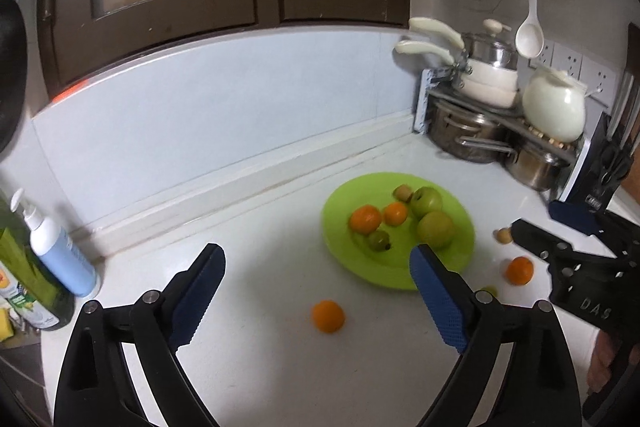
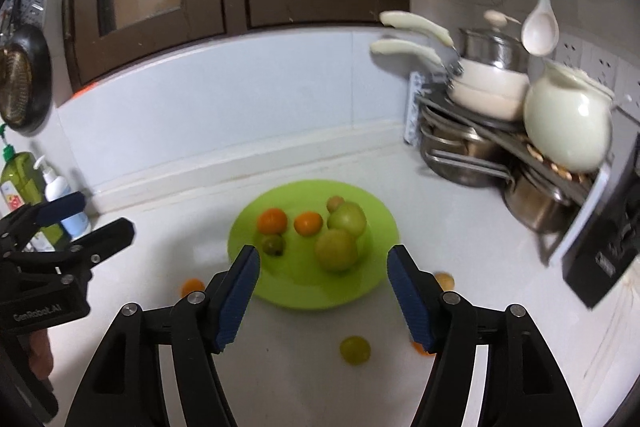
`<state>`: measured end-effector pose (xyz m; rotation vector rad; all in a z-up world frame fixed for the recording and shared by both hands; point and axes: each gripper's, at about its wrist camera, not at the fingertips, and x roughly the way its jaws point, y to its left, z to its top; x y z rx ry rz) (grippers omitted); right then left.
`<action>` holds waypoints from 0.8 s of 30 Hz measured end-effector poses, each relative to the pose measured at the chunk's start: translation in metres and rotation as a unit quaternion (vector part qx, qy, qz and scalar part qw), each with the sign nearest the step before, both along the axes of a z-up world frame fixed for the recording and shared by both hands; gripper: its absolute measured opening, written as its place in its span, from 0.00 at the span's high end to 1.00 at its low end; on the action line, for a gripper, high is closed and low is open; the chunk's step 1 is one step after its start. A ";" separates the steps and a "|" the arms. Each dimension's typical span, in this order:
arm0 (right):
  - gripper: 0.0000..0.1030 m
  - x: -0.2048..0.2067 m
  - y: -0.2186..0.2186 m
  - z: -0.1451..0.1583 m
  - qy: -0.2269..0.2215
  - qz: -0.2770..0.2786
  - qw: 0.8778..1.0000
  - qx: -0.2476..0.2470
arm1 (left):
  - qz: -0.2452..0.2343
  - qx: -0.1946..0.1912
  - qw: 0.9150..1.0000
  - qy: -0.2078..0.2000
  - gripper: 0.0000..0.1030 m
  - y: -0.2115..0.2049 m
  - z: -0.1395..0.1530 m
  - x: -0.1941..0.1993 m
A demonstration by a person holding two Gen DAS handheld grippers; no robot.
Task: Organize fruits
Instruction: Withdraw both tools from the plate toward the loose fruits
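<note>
A lime-green plate (image 1: 360,267) (image 2: 304,287) on the white counter holds two green apples (image 1: 435,229), two oranges (image 1: 365,219) and two small fruits. My left gripper (image 1: 316,255) (image 2: 102,215) is open and holds nothing; a loose orange (image 1: 328,315) (image 2: 192,287) lies on the counter below its gap. My right gripper (image 2: 323,253) (image 1: 540,221) is open and holds nothing, hovering over the plate's near rim. A loose green fruit (image 2: 355,349) lies beneath it. Another orange (image 1: 520,270) and a small brown fruit (image 1: 503,235) (image 2: 445,281) lie right of the plate.
A rack of steel pots (image 1: 472,135) with white pans and a white jar (image 1: 554,111) fills the back right corner. A black knife block (image 2: 604,259) stands at the right. A pump bottle (image 1: 60,247) and a green bottle (image 1: 24,267) stand at the left by the wall ledge.
</note>
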<state>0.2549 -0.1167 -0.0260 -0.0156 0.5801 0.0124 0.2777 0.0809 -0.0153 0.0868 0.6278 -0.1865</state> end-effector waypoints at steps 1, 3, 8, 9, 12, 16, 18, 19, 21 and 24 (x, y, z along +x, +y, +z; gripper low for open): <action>0.35 -0.002 0.000 -0.003 0.001 -0.008 1.000 0.000 | -0.001 0.000 1.000 0.005 0.08 0.001 -0.004 -0.001; 0.35 -0.005 0.000 -0.011 0.005 -0.025 1.000 -0.002 | -0.001 0.001 1.000 0.016 0.08 0.005 -0.012 -0.003; 0.35 -0.009 -0.001 -0.033 0.036 -0.056 0.998 0.009 | 0.005 0.003 0.999 0.047 0.08 0.012 -0.033 -0.002; 0.35 -0.009 -0.001 -0.037 0.042 -0.062 0.997 0.007 | 0.007 0.005 0.999 0.050 0.08 0.013 -0.036 -0.001; 0.35 -0.009 -0.003 -0.050 0.058 -0.075 0.995 0.007 | 0.006 0.019 0.998 0.059 0.08 0.012 -0.047 0.000; 0.35 -0.007 -0.010 -0.063 0.077 -0.091 0.993 0.014 | 0.000 0.033 0.997 0.071 0.08 0.008 -0.063 0.002; 0.35 -0.005 -0.014 -0.072 0.087 -0.103 0.991 0.011 | 0.000 0.038 0.996 0.077 0.08 0.007 -0.070 0.005; 0.35 -0.004 -0.015 -0.075 0.091 -0.108 0.990 0.010 | -0.001 0.044 0.996 0.079 0.08 0.005 -0.074 0.007; 0.35 -0.002 -0.018 -0.081 0.099 -0.112 0.989 0.013 | -0.004 0.054 0.995 0.079 0.08 0.003 -0.079 0.011; 0.36 0.004 -0.023 -0.089 0.112 -0.120 0.986 0.021 | -0.011 0.065 0.994 0.085 0.09 -0.002 -0.088 0.018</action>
